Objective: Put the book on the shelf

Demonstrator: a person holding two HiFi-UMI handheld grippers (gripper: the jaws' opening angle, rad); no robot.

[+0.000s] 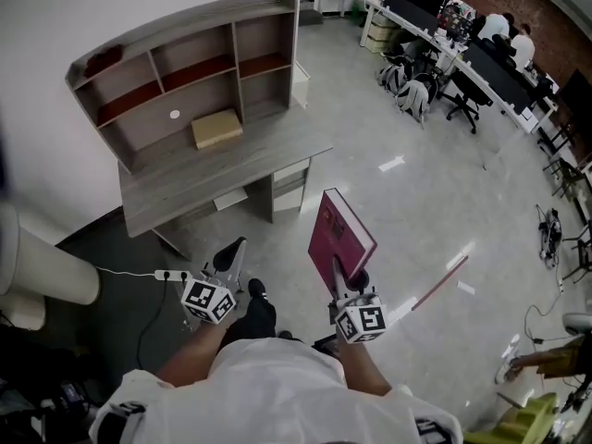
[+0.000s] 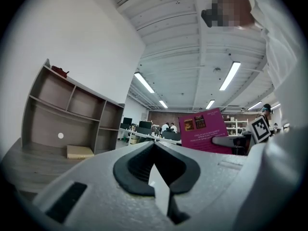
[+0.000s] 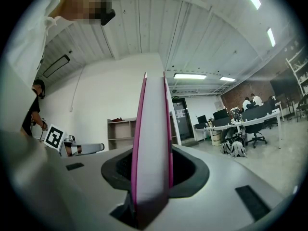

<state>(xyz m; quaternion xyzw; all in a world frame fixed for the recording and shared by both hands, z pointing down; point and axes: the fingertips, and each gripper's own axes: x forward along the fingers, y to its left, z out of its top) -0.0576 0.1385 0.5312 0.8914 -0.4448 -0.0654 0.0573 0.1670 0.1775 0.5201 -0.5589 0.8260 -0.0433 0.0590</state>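
A magenta hardcover book (image 1: 340, 231) stands upright in my right gripper (image 1: 339, 274), which is shut on its lower edge above the floor. In the right gripper view the book (image 3: 153, 129) shows edge-on between the jaws of the right gripper (image 3: 152, 170). My left gripper (image 1: 235, 246) hovers to the left of it, shut, with nothing in it. In the left gripper view the left gripper (image 2: 154, 145) points toward the grey wooden shelf unit (image 2: 72, 112), and the book (image 2: 206, 130) shows at the right. The shelf unit (image 1: 190, 67) stands on a desk against the wall, ahead and to the left.
A tan flat box (image 1: 216, 129) lies on the desk (image 1: 277, 151) under the shelves. A dark red thing (image 1: 104, 59) sits on the shelf top. A power strip (image 1: 171, 274) and a white column (image 1: 46, 271) are at the left. Office desks, chairs and people (image 1: 462, 44) fill the far right.
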